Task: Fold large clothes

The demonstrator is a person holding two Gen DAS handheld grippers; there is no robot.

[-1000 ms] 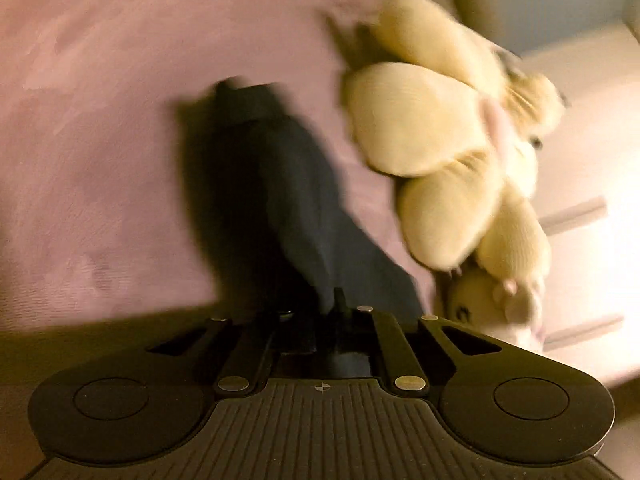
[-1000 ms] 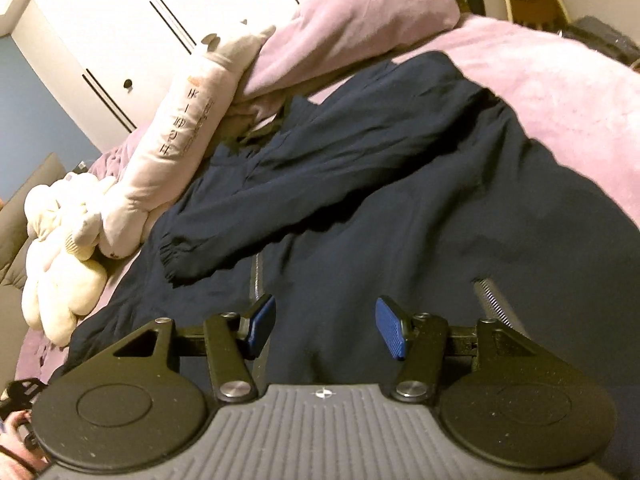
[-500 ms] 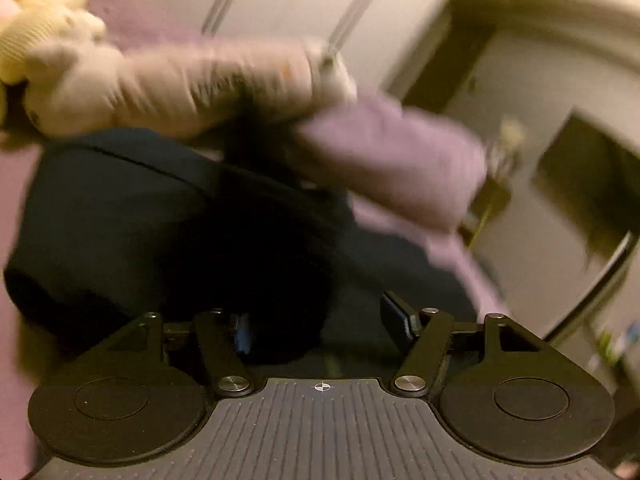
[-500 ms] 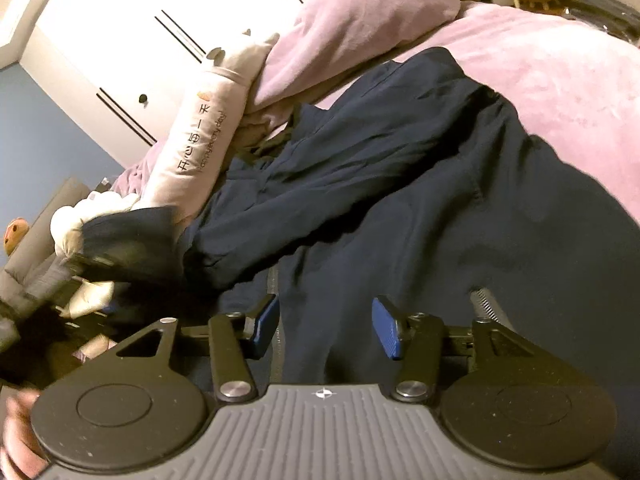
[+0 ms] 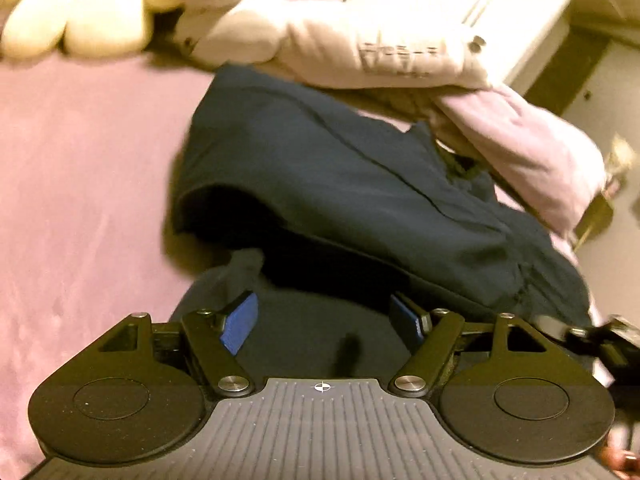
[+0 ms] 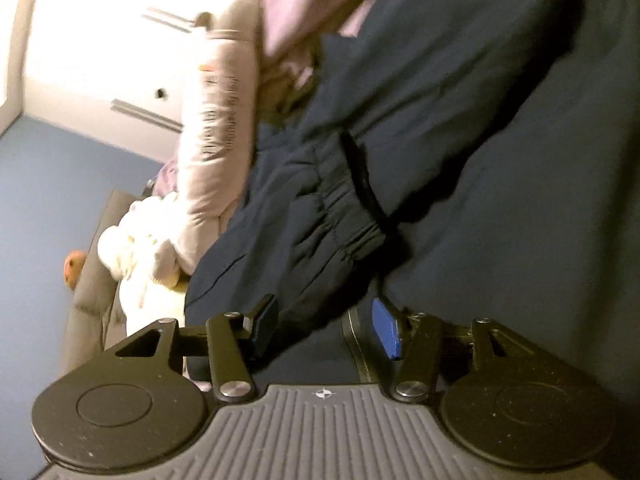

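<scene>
A dark navy jacket (image 5: 360, 184) lies spread on the pink bedspread (image 5: 80, 180), one side folded over its body. My left gripper (image 5: 324, 324) hovers over its near edge. The jaws are opening, and no cloth is pinched between the blue pads (image 5: 240, 328). In the right wrist view the jacket (image 6: 500, 140) fills the picture, and a sleeve with an elastic cuff (image 6: 344, 216) lies across it. My right gripper (image 6: 326, 328) is low over that sleeve and open, with cloth under the jaws but not pinched. Part of the right gripper (image 5: 600, 336) shows at the left view's right edge.
A long pale bolster with printed letters (image 5: 360, 40) and a cream plush toy (image 5: 80, 20) lie along the jacket's far side. A pink pillow (image 5: 532, 152) lies at its collar end. Behind them is a white wardrobe (image 6: 100, 40), with a grey sofa (image 6: 92, 280) beside the bed.
The left gripper, shut on dark cloth a second ago, has swung across the bed, rolled and opened. The cloth now lies on the jacket. The right gripper has dipped closer and tilted.
</scene>
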